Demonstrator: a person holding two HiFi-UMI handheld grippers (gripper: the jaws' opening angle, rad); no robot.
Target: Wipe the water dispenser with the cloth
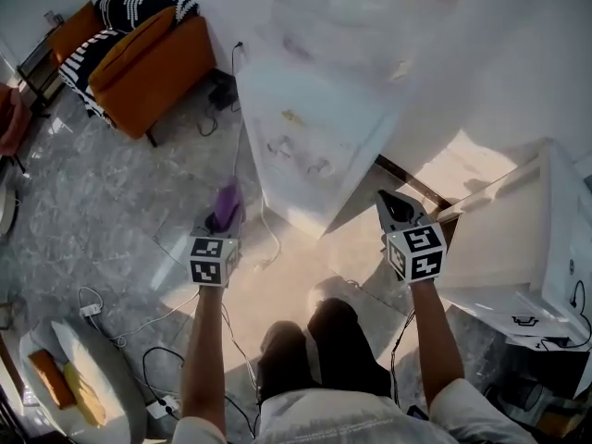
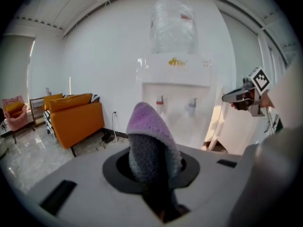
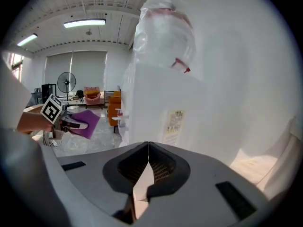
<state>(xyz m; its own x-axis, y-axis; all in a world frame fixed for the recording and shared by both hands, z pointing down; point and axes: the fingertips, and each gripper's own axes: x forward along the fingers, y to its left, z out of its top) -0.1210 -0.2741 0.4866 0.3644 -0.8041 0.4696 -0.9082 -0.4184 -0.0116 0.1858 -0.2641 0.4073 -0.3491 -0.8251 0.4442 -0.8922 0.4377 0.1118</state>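
The cloth (image 2: 150, 126), likely soft and light, is pinched by a bunched fold in the left gripper (image 2: 152, 183), with the dispenser (image 2: 176, 86) ahead. The right gripper (image 3: 147, 167) is pressed together, empty.

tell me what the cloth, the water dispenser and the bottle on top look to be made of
The cloth looks like a soft, fuzzy fabric, likely microfibre: it has a matte purple nap. The water dispenser is probably moulded plastic, white and glossy, since light glints off its smooth front. The bottle seems to be clear plastic: it is see-through, with ribbed walls.
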